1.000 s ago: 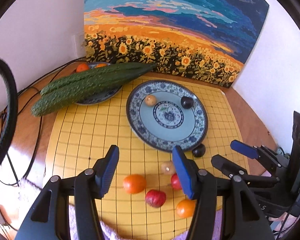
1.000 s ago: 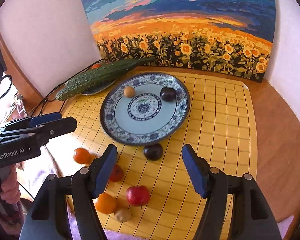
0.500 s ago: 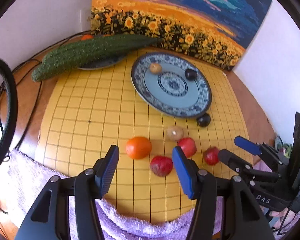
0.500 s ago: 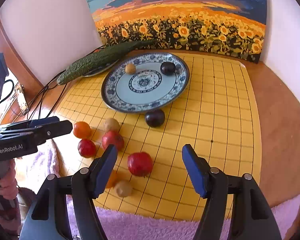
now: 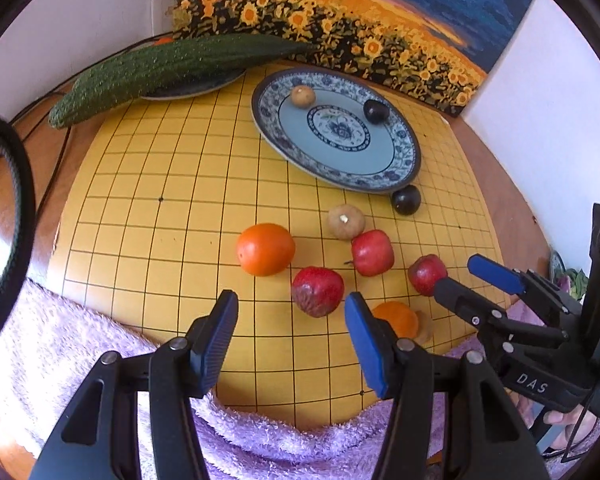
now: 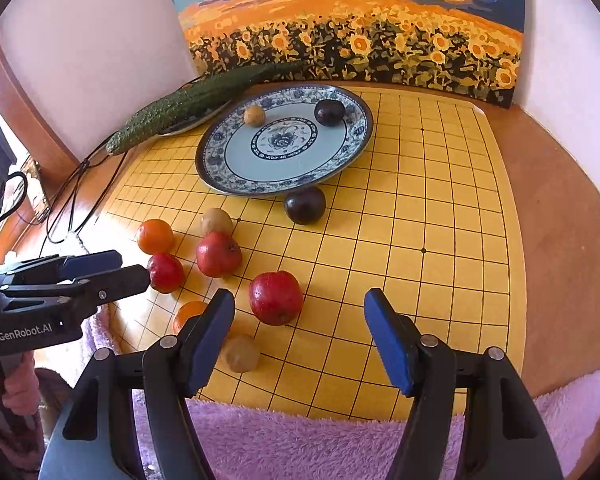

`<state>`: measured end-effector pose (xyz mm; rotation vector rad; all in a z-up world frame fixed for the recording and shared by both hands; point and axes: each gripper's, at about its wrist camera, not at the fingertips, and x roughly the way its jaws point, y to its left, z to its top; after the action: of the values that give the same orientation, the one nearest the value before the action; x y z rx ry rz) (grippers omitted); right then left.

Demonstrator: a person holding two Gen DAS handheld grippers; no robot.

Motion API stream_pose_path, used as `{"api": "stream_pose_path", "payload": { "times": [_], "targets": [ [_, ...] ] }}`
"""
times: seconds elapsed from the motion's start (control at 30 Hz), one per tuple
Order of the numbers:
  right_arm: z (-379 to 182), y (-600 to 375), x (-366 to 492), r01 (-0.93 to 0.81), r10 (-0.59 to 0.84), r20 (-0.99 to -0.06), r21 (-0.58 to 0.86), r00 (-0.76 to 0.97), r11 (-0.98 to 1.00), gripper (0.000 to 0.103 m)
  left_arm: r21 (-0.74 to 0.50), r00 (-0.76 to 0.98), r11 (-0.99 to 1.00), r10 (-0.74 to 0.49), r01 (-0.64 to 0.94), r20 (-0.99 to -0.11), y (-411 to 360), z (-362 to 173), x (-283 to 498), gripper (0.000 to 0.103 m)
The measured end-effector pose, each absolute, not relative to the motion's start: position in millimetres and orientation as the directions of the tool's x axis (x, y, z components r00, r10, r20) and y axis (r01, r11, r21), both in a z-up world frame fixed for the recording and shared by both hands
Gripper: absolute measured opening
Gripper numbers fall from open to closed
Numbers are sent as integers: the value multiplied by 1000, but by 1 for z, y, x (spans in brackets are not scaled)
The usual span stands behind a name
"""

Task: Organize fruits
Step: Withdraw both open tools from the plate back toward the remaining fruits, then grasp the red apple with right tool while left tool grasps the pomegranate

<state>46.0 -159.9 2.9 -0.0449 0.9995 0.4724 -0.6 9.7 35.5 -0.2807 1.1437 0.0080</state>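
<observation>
L gripper (image 5: 290, 334) jaws partly open, empty, low center above a red fruit (image 5: 318, 291). R gripper (image 6: 300, 332) jaws wider, empty, another red fruit (image 6: 276, 297) just ahead. Plate (image 6: 352, 140) upper center holds two fruits.

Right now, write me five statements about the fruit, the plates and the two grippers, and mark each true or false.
1. The blue-and-white patterned plate holds two fruits: true.
2. The dark round plum off the plate lies on the purple towel: false, it lies on the yellow grid board by the plate's rim.
3. Both the left gripper and right gripper are open and empty: true.
4. The long green bumpy gourd lies on the patterned plate: false, on another plate behind.
5. Three red fruits lie on the board: true.
</observation>
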Motion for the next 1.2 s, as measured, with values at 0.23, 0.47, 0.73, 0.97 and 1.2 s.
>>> {"api": "stream_pose_path", "payload": {
  "times": [0.23, 0.47, 0.73, 0.97, 1.2],
  "targets": [
    [-2, -156, 47, -399, 355, -827, 175, 436, 900, 69, -215, 418, 964, -132, -157, -899, 9, 29, 1, 58],
    [-6, -152, 50, -397, 371, -829, 200, 420, 896, 68, -218, 420, 964, -136, -154, -897, 3, 25, 4, 58],
    [-12, -149, 52, -378, 357, -840, 201, 408, 904, 59, -214, 422, 963, -127, -165, -898, 2, 19, 6, 58],
    [-13, -145, 52, -392, 330, -848, 161, 415, 906, 58, -218, 430, 962, -129, -164, -893, 1, 18, 7, 58],
    [-14, -140, 48, -411, 296, -850, 104, 436, 906, 54, -198, 437, 968, -114, -151, -892, -4, 16, 8, 57]
  ]
}}
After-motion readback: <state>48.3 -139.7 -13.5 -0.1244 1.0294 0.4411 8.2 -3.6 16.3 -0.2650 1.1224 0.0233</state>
